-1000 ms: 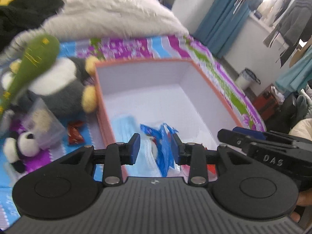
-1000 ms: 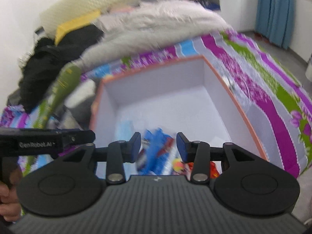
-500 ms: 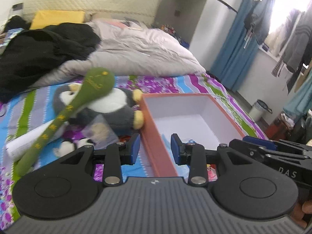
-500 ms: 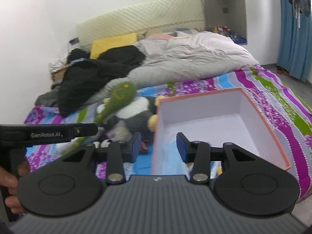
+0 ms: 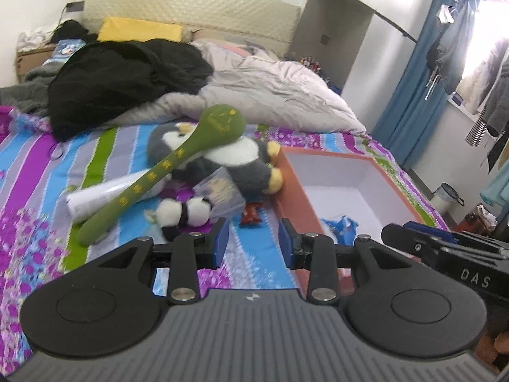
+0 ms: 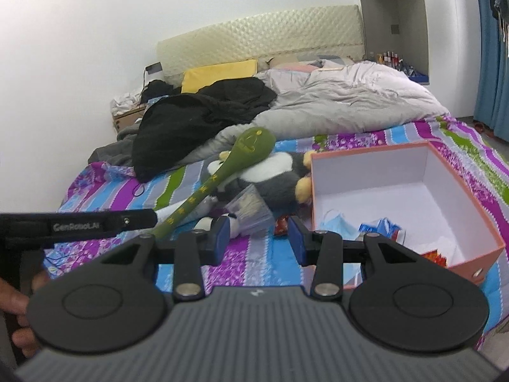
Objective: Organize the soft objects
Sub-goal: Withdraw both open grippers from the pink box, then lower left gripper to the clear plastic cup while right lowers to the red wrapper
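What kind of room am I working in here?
Most likely a lived-in bedroom: a bed with a padded headboard, a rumpled grey duvet and a yellow pillow. Clothes hang by the window, and plush toys lie beside an open orange box.

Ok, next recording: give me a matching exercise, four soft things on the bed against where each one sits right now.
Things:
1. long green plush club with yellow markings
2. small black-and-white panda plush
3. pale blue face mask
4. black clothing heap

Places:
A. inside the orange cardboard box with the white lining
B. far up the bed, beside the grey duvet
C. leaning across the grey-and-white penguin plush
D. on the striped bedsheet, nearest the left gripper's fingers

Pairs: 1-C, 2-D, 3-A, 4-B
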`<state>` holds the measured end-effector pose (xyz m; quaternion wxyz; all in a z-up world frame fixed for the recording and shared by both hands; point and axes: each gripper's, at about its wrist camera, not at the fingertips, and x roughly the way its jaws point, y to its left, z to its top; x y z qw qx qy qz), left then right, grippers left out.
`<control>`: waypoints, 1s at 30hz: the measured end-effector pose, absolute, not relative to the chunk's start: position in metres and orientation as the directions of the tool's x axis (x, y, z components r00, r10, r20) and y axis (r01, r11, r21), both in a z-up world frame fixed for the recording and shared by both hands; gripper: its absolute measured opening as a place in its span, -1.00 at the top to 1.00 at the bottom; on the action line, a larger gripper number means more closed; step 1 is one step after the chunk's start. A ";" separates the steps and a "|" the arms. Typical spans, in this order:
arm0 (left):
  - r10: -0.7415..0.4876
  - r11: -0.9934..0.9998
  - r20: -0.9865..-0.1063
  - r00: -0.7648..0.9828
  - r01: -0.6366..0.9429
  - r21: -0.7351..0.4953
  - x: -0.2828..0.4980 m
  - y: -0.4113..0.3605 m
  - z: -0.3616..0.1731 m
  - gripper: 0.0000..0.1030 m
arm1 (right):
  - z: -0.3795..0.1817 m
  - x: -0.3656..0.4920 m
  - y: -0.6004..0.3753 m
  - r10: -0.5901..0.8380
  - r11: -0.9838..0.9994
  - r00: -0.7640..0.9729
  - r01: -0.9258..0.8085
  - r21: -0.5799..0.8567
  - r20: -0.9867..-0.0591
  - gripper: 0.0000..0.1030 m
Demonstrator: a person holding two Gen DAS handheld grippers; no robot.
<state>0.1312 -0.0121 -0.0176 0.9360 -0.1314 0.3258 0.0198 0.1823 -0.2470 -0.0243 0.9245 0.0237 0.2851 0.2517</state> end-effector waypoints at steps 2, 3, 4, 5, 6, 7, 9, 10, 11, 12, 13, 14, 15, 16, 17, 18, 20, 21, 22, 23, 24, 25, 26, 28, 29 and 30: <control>-0.048 0.961 -0.623 0.781 -0.134 -0.243 0.122 -0.010 -0.024 0.23 | -0.029 0.178 -0.245 0.479 0.872 0.706 -0.450 0.191 -0.523 0.16; -0.046 0.959 -0.628 0.777 -0.141 -0.245 0.117 -0.008 -0.028 0.23 | -0.032 0.175 -0.244 0.479 0.872 0.701 -0.450 0.193 -0.529 0.16; -0.042 0.958 -0.635 0.771 -0.149 -0.244 0.113 -0.009 -0.032 0.23 | -0.035 0.173 -0.243 0.479 0.871 0.696 -0.451 0.193 -0.535 0.16; -0.041 0.956 -0.644 0.764 -0.157 -0.246 0.109 -0.008 -0.037 0.23 | -0.038 0.170 -0.242 0.478 0.871 0.691 -0.452 0.192 -0.541 0.16; -0.042 0.955 -0.651 0.758 -0.162 -0.249 0.108 -0.007 -0.042 0.23 | -0.042 0.167 -0.239 0.477 0.870 0.685 -0.454 0.189 -0.550 0.16; -0.041 0.954 -0.659 0.751 -0.168 -0.250 0.106 -0.007 -0.046 0.23 | -0.046 0.165 -0.237 0.476 0.870 0.679 -0.457 0.186 -0.559 0.16; -0.033 0.953 -0.678 0.734 -0.182 -0.244 0.103 -0.006 -0.055 0.19 | -0.054 0.161 -0.232 0.474 0.869 0.663 -0.458 0.186 -0.580 0.16; -0.029 0.952 -0.687 0.726 -0.190 -0.241 0.101 -0.006 -0.059 0.14 | -0.058 0.160 -0.230 0.474 0.867 0.654 -0.462 0.186 -0.589 0.16; -0.027 0.949 -0.700 0.714 -0.201 -0.242 0.100 -0.004 -0.065 0.13 | -0.062 0.159 -0.227 0.474 0.866 0.646 -0.465 0.183 -0.598 0.16; -0.026 0.946 -0.710 0.703 -0.211 -0.245 0.100 -0.002 -0.069 0.13 | -0.066 0.158 -0.224 0.469 0.867 0.639 -0.466 0.179 -0.609 0.16; -0.026 0.943 -0.724 0.689 -0.223 -0.246 0.100 0.000 -0.074 0.13 | -0.069 0.158 -0.223 0.467 0.867 0.632 -0.466 0.178 -0.619 0.16; -0.026 0.942 -0.734 0.679 -0.230 -0.246 0.101 0.002 -0.079 0.13 | -0.072 0.158 -0.221 0.466 0.867 0.626 -0.465 0.180 -0.626 0.16; -0.023 0.941 -0.742 0.670 -0.237 -0.243 0.101 0.004 -0.083 0.13 | -0.075 0.158 -0.219 0.464 0.867 0.620 -0.464 0.182 -0.633 0.16; -0.017 0.939 -0.752 0.659 -0.247 -0.238 0.102 0.005 -0.087 0.13 | -0.078 0.160 -0.218 0.461 0.868 0.616 -0.462 0.181 -0.639 0.16; -0.015 0.938 -0.760 0.650 -0.255 -0.236 0.103 0.008 -0.091 0.13 | -0.080 0.161 -0.216 0.458 0.869 0.612 -0.461 0.179 -0.645 0.16; -0.016 0.935 -0.768 0.640 -0.262 -0.237 0.105 0.010 -0.095 0.13 | -0.082 0.163 -0.213 0.455 0.870 0.608 -0.460 0.179 -0.650 0.16; -0.017 0.933 -0.780 0.625 -0.271 -0.237 0.109 0.014 -0.102 0.13 | -0.086 0.168 -0.210 0.451 0.872 0.602 -0.456 0.180 -0.659 0.16; -0.013 0.933 -0.787 0.617 -0.276 -0.232 0.112 0.016 -0.105 0.13 | -0.087 0.171 -0.208 0.448 0.872 0.599 -0.455 0.178 -0.663 0.16; -0.011 0.932 -0.792 0.611 -0.280 -0.229 0.115 0.018 -0.107 0.13 | -0.089 0.174 -0.206 0.445 0.873 0.596 -0.454 0.176 -0.668 0.16; -0.010 0.931 -0.797 0.604 -0.285 -0.228 0.118 0.020 -0.110 0.13 | -0.091 0.177 -0.203 0.442 0.874 0.594 -0.452 0.175 -0.672 0.16; -0.010 0.929 -0.802 0.598 -0.291 -0.228 0.122 0.023 -0.113 0.13 | -0.093 0.181 -0.200 0.439 0.876 0.592 -0.451 0.173 -0.676 0.16; -0.009 0.928 -0.807 0.591 -0.296 -0.227 0.126 0.025 -0.116 0.13 | -0.096 0.185 -0.198 0.435 0.877 0.589 -0.450 0.171 -0.681 0.16; -0.006 0.926 -0.812 0.583 -0.303 -0.225 0.130 0.028 -0.120 0.13 | -0.098 0.189 -0.195 0.433 0.877 0.584 -0.449 0.171 -0.686 0.16; -0.002 0.923 -0.821 0.570 -0.315 -0.221 0.139 0.034 -0.126 0.13 | -0.102 0.197 -0.189 0.429 0.877 0.578 -0.449 0.169 -0.694 0.16; 0.001 0.922 -0.826 0.564 -0.321 -0.218 0.144 0.037 -0.129 0.13 | -0.104 0.202 -0.186 0.427 0.878 0.574 -0.450 0.166 -0.698 0.16; 0.003 0.920 -0.830 0.557 -0.327 -0.216 0.148 0.040 -0.133 0.13 | -0.107 0.207 -0.183 0.424 0.878 0.570 -0.450 0.164 -0.704 0.16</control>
